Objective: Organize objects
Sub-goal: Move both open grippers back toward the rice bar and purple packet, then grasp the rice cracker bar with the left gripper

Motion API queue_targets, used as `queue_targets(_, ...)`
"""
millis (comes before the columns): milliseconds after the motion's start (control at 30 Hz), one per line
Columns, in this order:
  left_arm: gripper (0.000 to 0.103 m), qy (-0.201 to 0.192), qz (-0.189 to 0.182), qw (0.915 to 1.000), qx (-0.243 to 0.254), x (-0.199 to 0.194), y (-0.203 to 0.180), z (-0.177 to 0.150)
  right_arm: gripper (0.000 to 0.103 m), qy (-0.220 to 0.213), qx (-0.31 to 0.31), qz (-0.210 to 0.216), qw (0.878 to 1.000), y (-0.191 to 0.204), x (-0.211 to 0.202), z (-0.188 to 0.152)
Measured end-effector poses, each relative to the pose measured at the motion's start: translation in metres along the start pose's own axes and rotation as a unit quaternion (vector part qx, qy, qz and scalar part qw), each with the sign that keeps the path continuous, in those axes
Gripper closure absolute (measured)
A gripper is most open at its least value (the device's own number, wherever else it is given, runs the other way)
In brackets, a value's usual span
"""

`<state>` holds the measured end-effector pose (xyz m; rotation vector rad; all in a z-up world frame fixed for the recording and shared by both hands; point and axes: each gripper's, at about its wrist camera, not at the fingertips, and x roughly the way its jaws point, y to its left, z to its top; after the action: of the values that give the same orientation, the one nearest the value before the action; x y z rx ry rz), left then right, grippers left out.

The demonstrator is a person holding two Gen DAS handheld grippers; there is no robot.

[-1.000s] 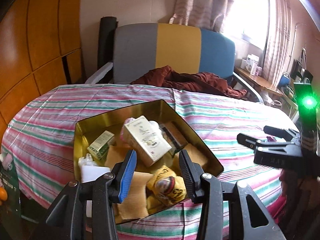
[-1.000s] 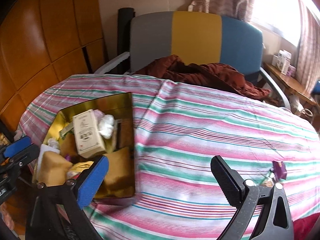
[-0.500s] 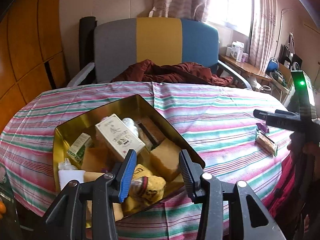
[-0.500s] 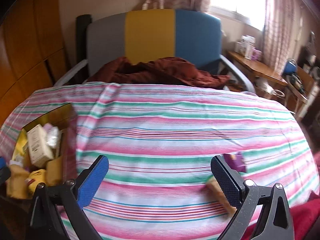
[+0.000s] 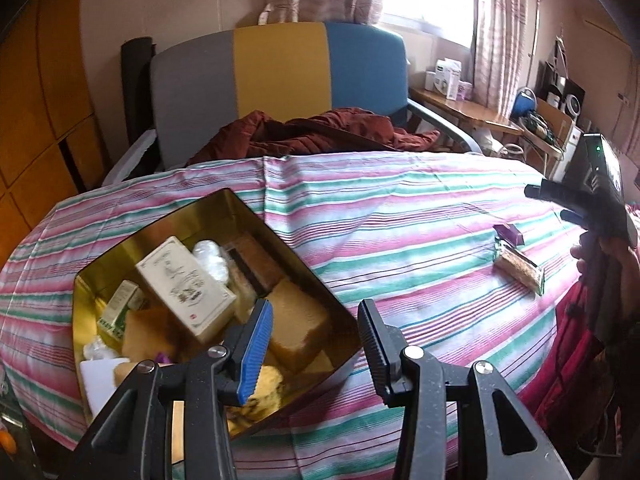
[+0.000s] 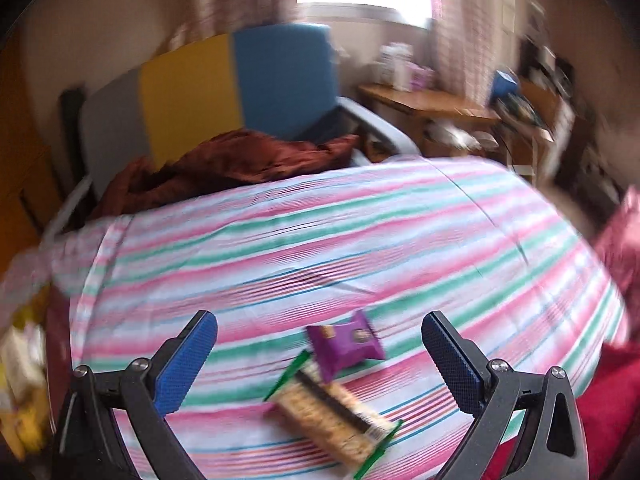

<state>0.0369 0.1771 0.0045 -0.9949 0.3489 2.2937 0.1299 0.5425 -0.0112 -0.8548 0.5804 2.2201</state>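
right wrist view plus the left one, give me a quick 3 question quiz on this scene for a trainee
1. True or false: the purple packet lies inside the gold tin.
2. Which snack lies nearest the right gripper: A) cream carton B) green-edged grain bar C) yellow pouch?
3. Fill in: the left gripper holds ____.

Key: 1 false, it lies on the striped cloth. 2 B. 3 nothing.

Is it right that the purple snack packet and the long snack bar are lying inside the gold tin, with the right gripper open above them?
Not quite. The purple snack packet and the long snack bar lie on the striped tablecloth, outside the gold tin. The right wrist view shows them there, with the right gripper open above them.
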Motion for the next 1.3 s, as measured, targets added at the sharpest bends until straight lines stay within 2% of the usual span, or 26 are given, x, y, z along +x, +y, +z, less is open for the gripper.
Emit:
queue_targets(100, 0.059, 0.013, -0.013, 0.9997, 0.013, 0.010, -0.013, 0.002, 0.000, 0.000, 0.070, 0.013, 0.997, -0.025, 0.000, 0.003)
queue_targets(233, 0.059, 0.026, -0.034, 0.9985, 0.034, 0.024, -0.034, 0.006, 0.000, -0.006, 0.116, 0.018, 0.993, -0.042, -0.002, 0.004)
queue_targets(533, 0.059, 0.090, -0.115, 0.9874, 0.062, 0.074, -0.088, 0.016, 0.000, -0.002, 0.161, 0.018, 0.987, -0.059, -0.001, 0.002)
queue_targets(833, 0.059, 0.169, -0.203, 0.9627, 0.059, 0.131, -0.150, 0.030, 0.000, 0.003, 0.180, 0.039, 0.983, -0.067, 0.001, 0.003)
queue_targets(967, 0.059, 0.205, -0.240, 0.9481, 0.033, 0.156, -0.178, 0.042, 0.000, -0.031, 0.196, 0.047, 0.979, -0.073, -0.011, 0.003)
queue_targets(1200, 0.059, 0.262, -0.271, 0.9254, -0.034, 0.187, -0.220, 0.056, 0.000, -0.054, 0.220, 0.067, 0.972, -0.082, -0.019, 0.005)
queue_targets(1300, 0.059, 0.277, -0.255, 0.9249, -0.054, 0.198, -0.238, 0.062, 0.000, -0.050, 0.231, 0.078, 0.968, -0.086, -0.017, 0.005)
